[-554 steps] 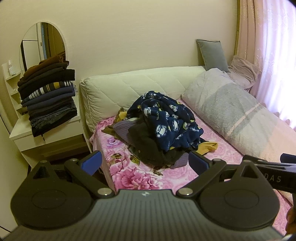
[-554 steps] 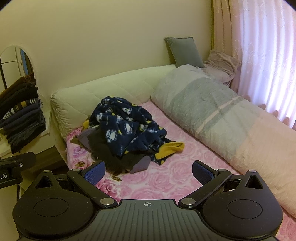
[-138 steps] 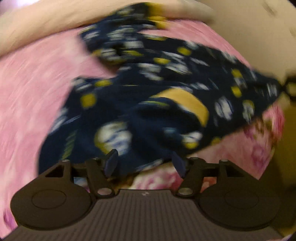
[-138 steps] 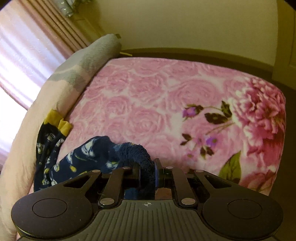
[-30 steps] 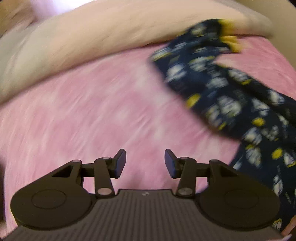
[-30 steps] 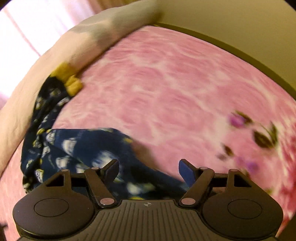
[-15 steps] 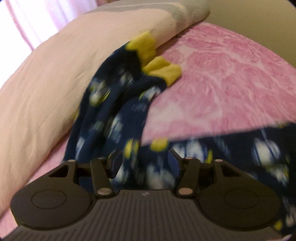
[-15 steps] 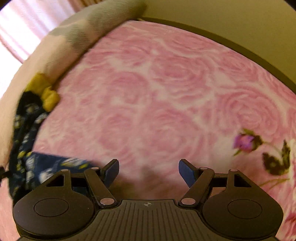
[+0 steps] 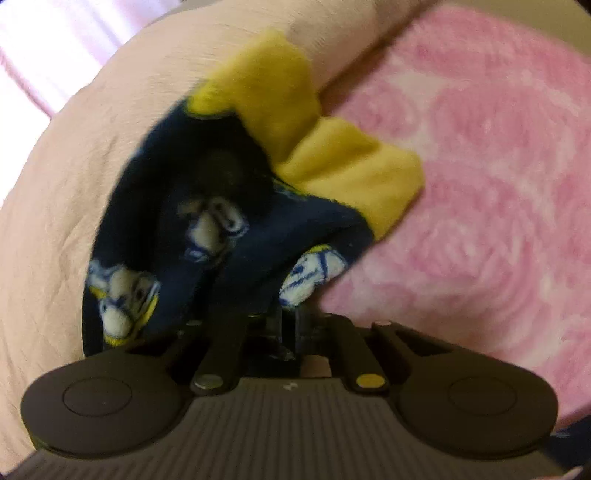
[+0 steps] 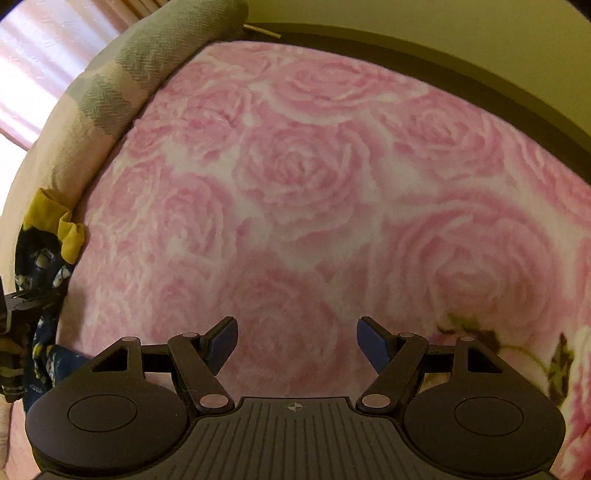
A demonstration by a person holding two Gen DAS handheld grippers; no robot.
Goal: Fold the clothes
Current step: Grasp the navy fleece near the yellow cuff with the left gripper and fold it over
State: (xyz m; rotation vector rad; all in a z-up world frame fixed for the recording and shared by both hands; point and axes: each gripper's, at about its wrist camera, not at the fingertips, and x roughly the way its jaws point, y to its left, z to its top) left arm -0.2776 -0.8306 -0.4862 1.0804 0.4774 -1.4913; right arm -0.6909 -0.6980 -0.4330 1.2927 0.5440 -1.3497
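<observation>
Left gripper (image 9: 290, 326): jaws are sitting nearly together and pinching a fold of the navy fleece garment (image 9: 207, 236), right at the near edge of the fabric. The garment is lying bunched against the rolled duvet (image 9: 74, 155), with its two yellow cuffs (image 9: 314, 147) pointing away from the camera and resting where duvet and bed sheet meet. The left view is slightly blurred, so the print is reading only as white and yellow figures on navy.

Right gripper (image 10: 297, 341): jaws are standing wide, holding nothing, hovering over bare sheet.

Surface: the pink rose-print sheet (image 10: 332, 177) is covering the bed and lying mostly flat; a darker flower motif with green leaves (image 10: 517, 354) is showing at the right edge. The duvet, grey-and-pale striped (image 10: 122, 81), is running along the sheet's far left side. In the right view the garment is sitting at the far left edge (image 10: 40, 258), with the left gripper on it (image 10: 14, 306).

Room: bright pink curtains (image 10: 44, 44) are glowing behind the duvet; a dark bed frame edge (image 10: 443, 70) and a plain cream wall (image 10: 461, 26) are lining the far side.
</observation>
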